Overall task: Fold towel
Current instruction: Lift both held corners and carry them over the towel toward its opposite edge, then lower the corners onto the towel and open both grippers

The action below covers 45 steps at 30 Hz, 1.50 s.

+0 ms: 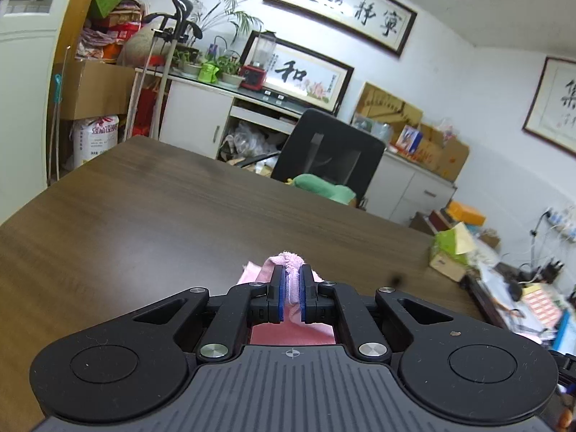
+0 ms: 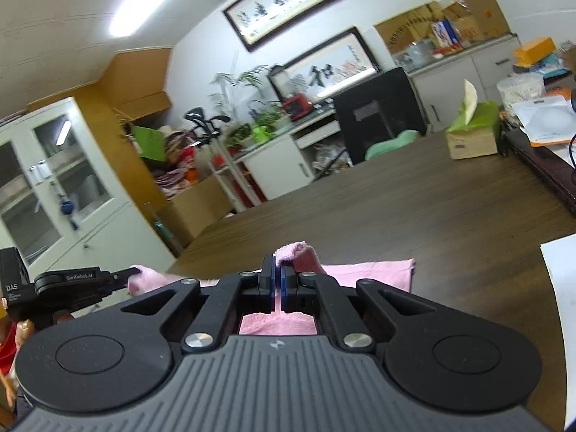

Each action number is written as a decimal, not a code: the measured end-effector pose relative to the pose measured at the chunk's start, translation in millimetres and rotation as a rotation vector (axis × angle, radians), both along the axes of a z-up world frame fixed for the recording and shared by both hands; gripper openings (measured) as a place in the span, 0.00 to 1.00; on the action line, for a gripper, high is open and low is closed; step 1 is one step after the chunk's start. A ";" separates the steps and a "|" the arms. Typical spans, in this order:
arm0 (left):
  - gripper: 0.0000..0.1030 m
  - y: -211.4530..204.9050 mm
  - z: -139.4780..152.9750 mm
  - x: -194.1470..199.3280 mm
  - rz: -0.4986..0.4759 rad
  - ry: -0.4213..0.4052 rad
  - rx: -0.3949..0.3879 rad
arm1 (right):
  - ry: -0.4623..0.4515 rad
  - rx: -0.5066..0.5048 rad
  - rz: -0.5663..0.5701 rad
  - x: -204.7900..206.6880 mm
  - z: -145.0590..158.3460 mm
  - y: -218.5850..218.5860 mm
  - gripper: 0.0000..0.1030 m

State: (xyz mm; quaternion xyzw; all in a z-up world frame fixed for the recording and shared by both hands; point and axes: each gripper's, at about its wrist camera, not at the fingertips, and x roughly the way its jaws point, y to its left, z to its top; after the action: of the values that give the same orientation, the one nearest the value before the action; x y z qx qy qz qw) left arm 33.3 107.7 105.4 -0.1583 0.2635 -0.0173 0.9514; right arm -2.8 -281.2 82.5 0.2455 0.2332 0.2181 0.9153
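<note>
A pink towel (image 2: 370, 270) lies on the dark wooden table (image 2: 414, 208). My right gripper (image 2: 278, 270) is shut on a raised corner of the towel, and the cloth bunches up above the fingertips. My left gripper (image 1: 291, 273) is shut on another pink towel corner (image 1: 284, 259), held a little above the table (image 1: 162, 216). The left gripper also shows at the left of the right wrist view (image 2: 133, 273), pinching pink cloth. Most of the towel is hidden under the gripper bodies.
A black office chair (image 1: 331, 151) with a green cushion stands at the table's far side. A cardboard box with green tissue (image 2: 471, 136) sits at the table's far right. White paper (image 2: 561, 288) lies at the right edge. Cabinets and clutter line the walls.
</note>
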 end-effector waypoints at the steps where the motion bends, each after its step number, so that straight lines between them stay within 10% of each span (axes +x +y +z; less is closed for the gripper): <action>1: 0.07 -0.8 -3.8 11.2 0.005 0.016 0.002 | 0.017 0.002 -0.015 10.5 -5.7 -1.4 0.03; 14: 0.13 -8.8 -73.4 103.3 0.037 0.226 0.050 | 0.237 0.029 -0.060 101.3 -78.9 -0.4 0.11; 22: 0.36 19.6 -68.1 96.8 0.118 0.166 -0.001 | 0.212 0.048 -0.060 106.7 -84.7 -3.0 0.17; 26: 0.46 27.5 -67.5 87.3 0.141 0.145 0.003 | 0.187 0.053 -0.046 111.2 -81.0 -1.9 0.46; 45: 0.54 -5.0 -82.2 61.7 -0.062 0.155 0.197 | 0.235 0.072 0.135 64.1 -72.8 -3.7 0.52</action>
State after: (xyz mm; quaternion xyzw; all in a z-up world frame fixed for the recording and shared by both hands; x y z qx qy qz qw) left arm 95.0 102.7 23.2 -0.0567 0.3415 -0.0086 0.9381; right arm 61.4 -284.9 9.7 0.2858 0.3469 0.2570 0.8555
